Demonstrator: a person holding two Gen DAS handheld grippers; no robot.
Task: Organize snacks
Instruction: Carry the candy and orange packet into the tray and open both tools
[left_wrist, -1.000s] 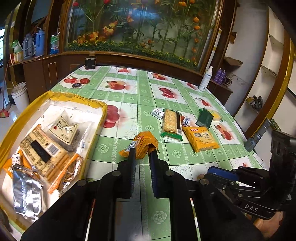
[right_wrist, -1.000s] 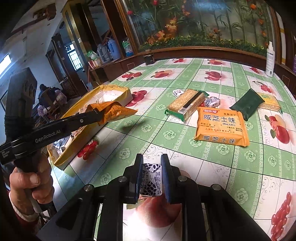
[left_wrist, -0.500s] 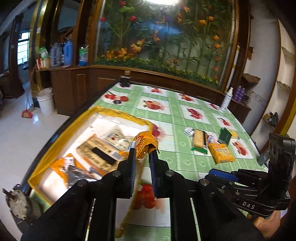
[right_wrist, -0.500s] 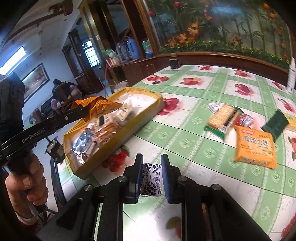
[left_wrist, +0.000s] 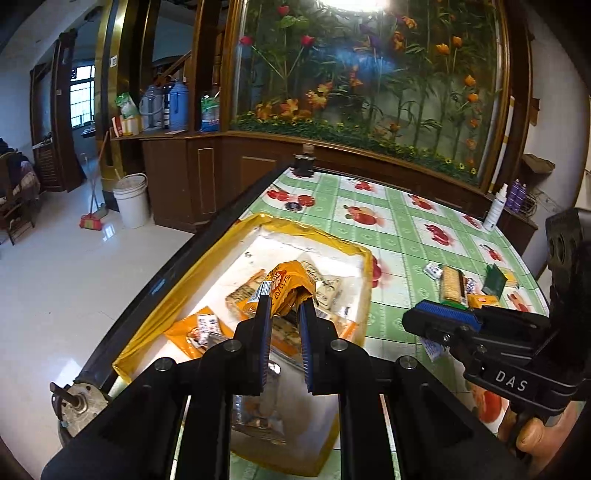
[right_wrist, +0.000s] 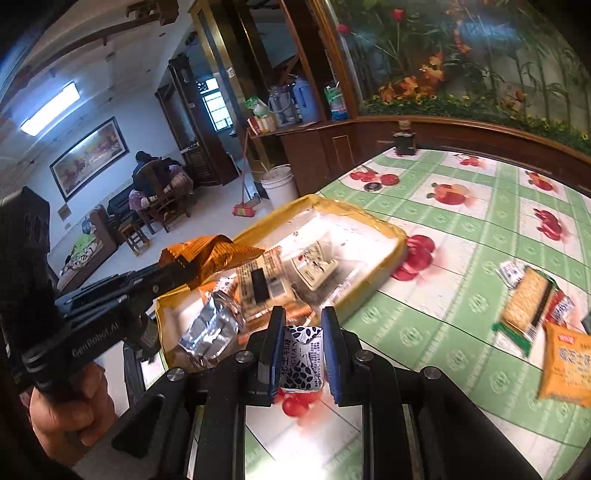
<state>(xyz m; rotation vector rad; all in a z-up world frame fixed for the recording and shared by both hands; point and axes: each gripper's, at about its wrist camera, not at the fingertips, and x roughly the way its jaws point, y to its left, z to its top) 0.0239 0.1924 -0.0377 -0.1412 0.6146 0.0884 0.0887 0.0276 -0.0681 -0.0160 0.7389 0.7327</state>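
My left gripper (left_wrist: 283, 301) is shut on an orange snack packet (left_wrist: 290, 282), held in the air over the yellow-rimmed tray (left_wrist: 325, 238). The tray holds several packets, among them a cracker pack (right_wrist: 260, 284) and a silver foil pack (right_wrist: 208, 328). My right gripper (right_wrist: 303, 325) is shut on a small white packet with black specks (right_wrist: 301, 363), hanging just off the tray's near right corner. In the right wrist view the left gripper (right_wrist: 173, 269) shows at the left with the orange packet (right_wrist: 210, 254). In the left wrist view the right gripper (left_wrist: 428, 325) reaches in from the right.
Loose snacks lie on the green fruit-print tablecloth (right_wrist: 461, 229) to the right: a cracker pack (right_wrist: 526, 304), an orange bag (right_wrist: 563, 363), a dark green pack (left_wrist: 495, 280). A spray bottle (left_wrist: 495, 208) stands at the far edge. The table's left edge (left_wrist: 207, 243) drops to the floor.
Both grippers have swung left with their packets. The orange packet has gone from beside the tray to over it, and the right gripper has come up to the tray's corner.
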